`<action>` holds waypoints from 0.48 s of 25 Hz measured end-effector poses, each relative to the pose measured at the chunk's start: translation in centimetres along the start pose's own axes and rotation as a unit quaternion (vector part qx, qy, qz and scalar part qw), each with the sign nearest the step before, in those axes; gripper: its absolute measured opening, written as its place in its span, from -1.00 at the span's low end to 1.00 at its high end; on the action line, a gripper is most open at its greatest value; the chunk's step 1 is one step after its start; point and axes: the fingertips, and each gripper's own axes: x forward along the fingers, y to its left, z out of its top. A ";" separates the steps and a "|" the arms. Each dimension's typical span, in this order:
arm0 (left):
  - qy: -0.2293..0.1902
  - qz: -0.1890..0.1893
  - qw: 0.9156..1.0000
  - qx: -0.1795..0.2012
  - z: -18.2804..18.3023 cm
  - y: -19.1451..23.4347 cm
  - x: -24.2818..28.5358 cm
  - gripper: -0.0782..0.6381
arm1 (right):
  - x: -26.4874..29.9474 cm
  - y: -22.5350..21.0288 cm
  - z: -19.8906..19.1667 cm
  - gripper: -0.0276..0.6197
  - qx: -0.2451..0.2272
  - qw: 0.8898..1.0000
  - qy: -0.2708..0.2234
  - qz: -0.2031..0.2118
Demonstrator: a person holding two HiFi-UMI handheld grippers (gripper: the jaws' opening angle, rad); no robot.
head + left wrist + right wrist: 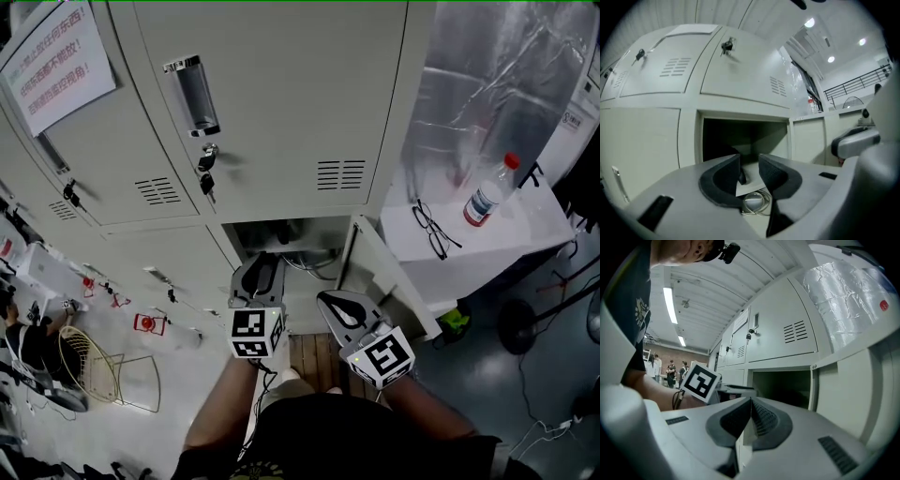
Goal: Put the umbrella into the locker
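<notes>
The grey locker's lower compartment (246, 234) stands open, its door (368, 272) swung out to the right. Inside lies a dark shape that looks like the umbrella (279, 232), with a thin looped cord (756, 203) on the compartment floor near the front. My left gripper (261, 270) is right at the opening, level with it. Its jaws stand a little apart with nothing pressed between them, and a dark end of the umbrella (742, 177) shows beyond the gap. My right gripper (339, 307) hangs back to the right of it, shut and empty, facing the same opening (780, 387).
An upper locker door carries a handle and a key (206, 176). To the right, a white table (497, 251) holds a clear bottle with a red cap (489, 192) and a pair of glasses (431, 230). A wire basket (89, 366) sits on the floor at left.
</notes>
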 end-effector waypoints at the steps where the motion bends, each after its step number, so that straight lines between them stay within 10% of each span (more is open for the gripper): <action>1: -0.011 0.000 1.000 0.006 0.8 -0.3 -0.8 -0.44 | 0.0 -0.1 0.4 -0.83 -0.003 1.000 -0.004 -0.002; 12: -0.049 0.047 0.997 0.034 5.4 -0.6 -7.9 -0.70 | -1.8 -1.2 3.4 -0.83 -0.029 0.998 -0.032 -0.038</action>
